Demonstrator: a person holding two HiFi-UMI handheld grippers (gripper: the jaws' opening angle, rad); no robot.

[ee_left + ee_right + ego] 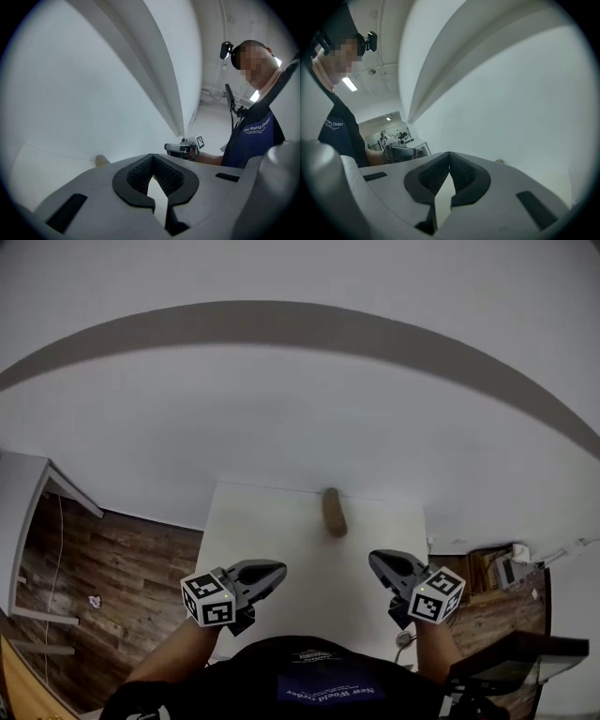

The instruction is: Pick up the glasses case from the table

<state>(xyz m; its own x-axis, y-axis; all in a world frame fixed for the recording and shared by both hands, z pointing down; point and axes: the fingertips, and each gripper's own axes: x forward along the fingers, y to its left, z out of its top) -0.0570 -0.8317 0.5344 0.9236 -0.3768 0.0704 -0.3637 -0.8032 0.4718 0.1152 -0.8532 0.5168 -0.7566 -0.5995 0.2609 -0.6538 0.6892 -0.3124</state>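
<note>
White table (281, 540); glasses case (333, 512) at its far edge; left gripper (279, 571), right gripper (374, 561) closed, empty.

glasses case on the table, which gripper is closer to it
Right, slightly. In the head view the right gripper sits below-right of the glasses case; the left gripper is below-left, a bit farther.

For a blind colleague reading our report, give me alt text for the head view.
A brown glasses case lies at the far edge of a white table, by the wall. Nearer the camera, a person holds the left claw and right claw above the table, both shut and short of the case.
</note>
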